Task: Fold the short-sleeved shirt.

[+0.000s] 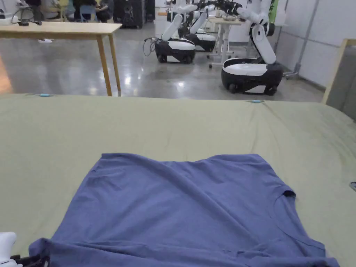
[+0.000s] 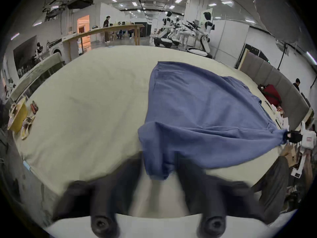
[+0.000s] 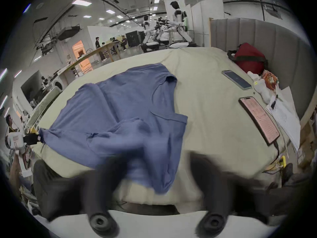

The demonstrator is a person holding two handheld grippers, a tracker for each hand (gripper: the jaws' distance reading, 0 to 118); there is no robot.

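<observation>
Blurred black jaws of the left gripper point(image 2: 158, 166) sit at 6 o'clock in the left gripper view, and a bunched corner of the blue shirt point(image 2: 197, 114) hangs down between them; they look closed on it, though the blur hides the contact. In the same view the right gripper point(image 2: 286, 136) sits at 3 o'clock, its black tip pinching the shirt's other near corner, so the near edge stretches between the two.

From the right gripper view, its own jaws point(image 3: 154, 169) stand apart at 6 o'clock, the shirt point(image 3: 120, 107) draped over the left one; whether both press on cloth I cannot tell here. At 9 o'clock the left gripper point(image 3: 38, 137) pinches a gathered corner.

Seen from the head view, the shirt point(image 1: 187, 208) lies at 6 o'clock on a pale green sheet point(image 1: 174, 125), far part flat, one sleeve at 3 o'clock. The left gripper point(image 1: 33, 260) shows at 7 o'clock.

Two phones point(image 3: 235, 79) and papers point(image 3: 284, 118) lie at 3 o'clock in the right gripper view, a red bag point(image 3: 248, 57) at 2 o'clock. White robots point(image 1: 250, 69) and a wooden table point(image 1: 69, 29) stand beyond the sheet, from 10 to 1 o'clock.
</observation>
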